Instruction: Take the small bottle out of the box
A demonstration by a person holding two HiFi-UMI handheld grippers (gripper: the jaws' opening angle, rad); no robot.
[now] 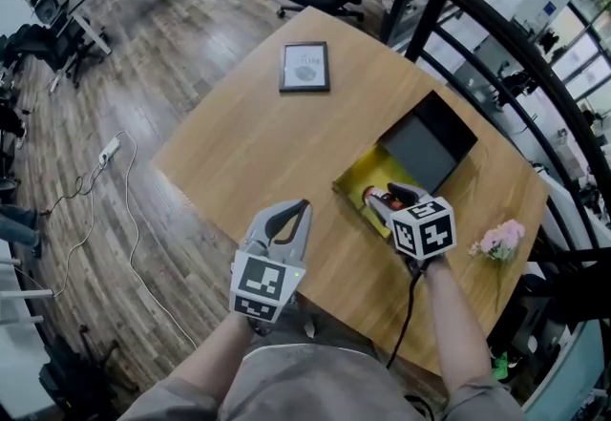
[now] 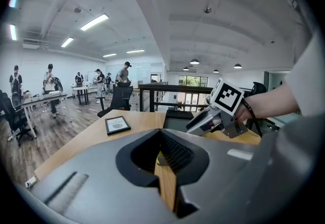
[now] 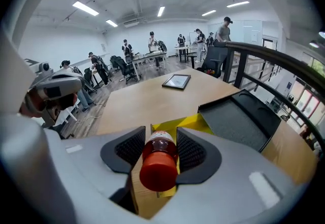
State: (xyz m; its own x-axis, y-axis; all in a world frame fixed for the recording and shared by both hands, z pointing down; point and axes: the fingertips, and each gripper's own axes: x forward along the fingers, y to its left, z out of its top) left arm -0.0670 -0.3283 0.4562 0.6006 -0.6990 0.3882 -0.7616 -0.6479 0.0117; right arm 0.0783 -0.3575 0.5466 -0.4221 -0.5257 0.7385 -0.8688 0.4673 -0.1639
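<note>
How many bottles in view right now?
1 bottle, clamped in the jaws of the right gripper over the open box. The gripper covers part of the box, so more could be hidden.

Head view: above the person, aimed steeply down at the table (image 1: 239,157). Left gripper view: low over the tabletop, facing across it. Right gripper view: close over the box (image 3: 189,122). All three share the framed picture (image 1: 305,66).
</note>
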